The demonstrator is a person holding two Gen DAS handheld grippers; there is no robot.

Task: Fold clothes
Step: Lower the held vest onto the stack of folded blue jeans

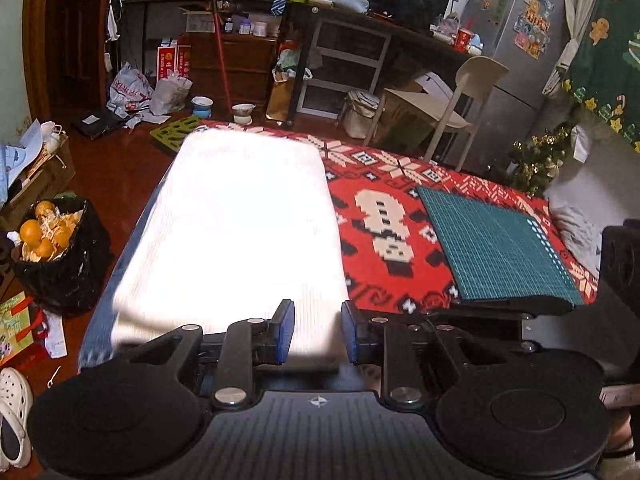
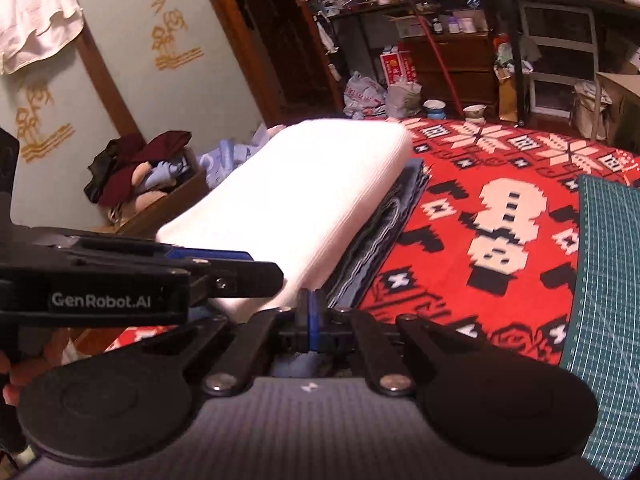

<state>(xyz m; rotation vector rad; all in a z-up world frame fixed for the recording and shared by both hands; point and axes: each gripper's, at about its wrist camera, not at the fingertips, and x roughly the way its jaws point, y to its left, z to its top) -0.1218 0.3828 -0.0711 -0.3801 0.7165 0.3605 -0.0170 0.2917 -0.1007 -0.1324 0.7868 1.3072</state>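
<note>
Nearest the left wrist camera, the left hand-held gripper (image 1: 318, 334) stands released, its blue-padded fingers (image 1: 285, 332) parted with a clear gap over the near edge of a folded white garment (image 1: 236, 232). From the right wrist camera, the right hand-held gripper (image 2: 313, 322) is clenched, its blue pads pressed together at the near end of the stacked clothes; whether cloth is pinched between them cannot be told. That same view shows the left tool lying sideways just to the left, its black body carrying white lettering, and part of a hand (image 2: 12, 376) at the left edge. The white garment, bright and overexposed, lies as a long neat rectangle on top of folded blue denim (image 2: 384, 232), whose layered edges stick out along its right side and, in the left view, along its left side. Both rest on a red patterned cloth (image 1: 384, 256) with white and black motifs that covers the desk. Right of the stack, apart from it, lies a green cutting mat (image 1: 496, 248) with a grid. Farther off, beyond the desk, are a pale chair (image 1: 460, 108), a silver fridge (image 1: 512, 40) with magnets, cluttered shelves and bags on the wooden floor.
</note>
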